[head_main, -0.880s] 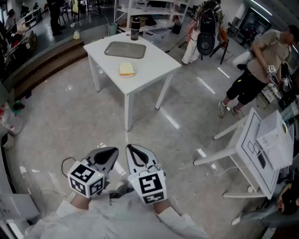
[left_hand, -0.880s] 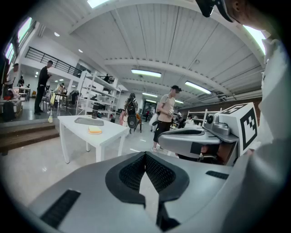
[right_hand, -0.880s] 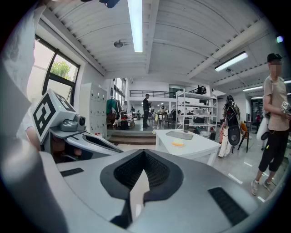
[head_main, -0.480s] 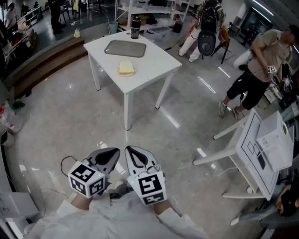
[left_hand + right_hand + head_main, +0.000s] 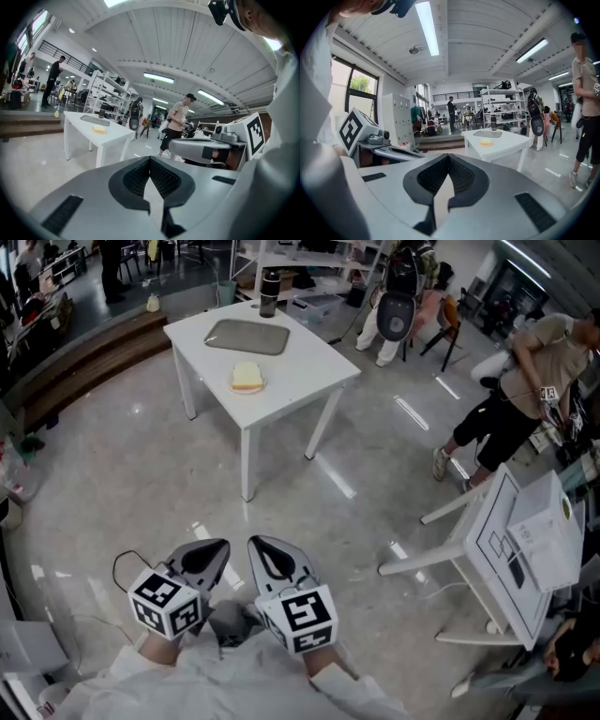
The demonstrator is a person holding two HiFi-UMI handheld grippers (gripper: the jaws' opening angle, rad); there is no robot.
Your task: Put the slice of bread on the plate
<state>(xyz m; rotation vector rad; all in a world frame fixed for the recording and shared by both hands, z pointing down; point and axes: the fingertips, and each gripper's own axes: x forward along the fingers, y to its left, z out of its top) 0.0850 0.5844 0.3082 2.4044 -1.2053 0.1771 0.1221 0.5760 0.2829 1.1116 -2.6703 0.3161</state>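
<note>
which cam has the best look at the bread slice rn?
Head view: it looks down on the bread slice, showing its top face on the white table near the gray tray. Both gripper views catch it side-on, only a small flat yellow patch on the distant tabletop.

left gripper (image 5: 208,557): jaws closed tip to tip, empty | right gripper (image 5: 270,557): jaws closed tip to tip, empty | both held low, side by side, close together, pointing forward
</note>
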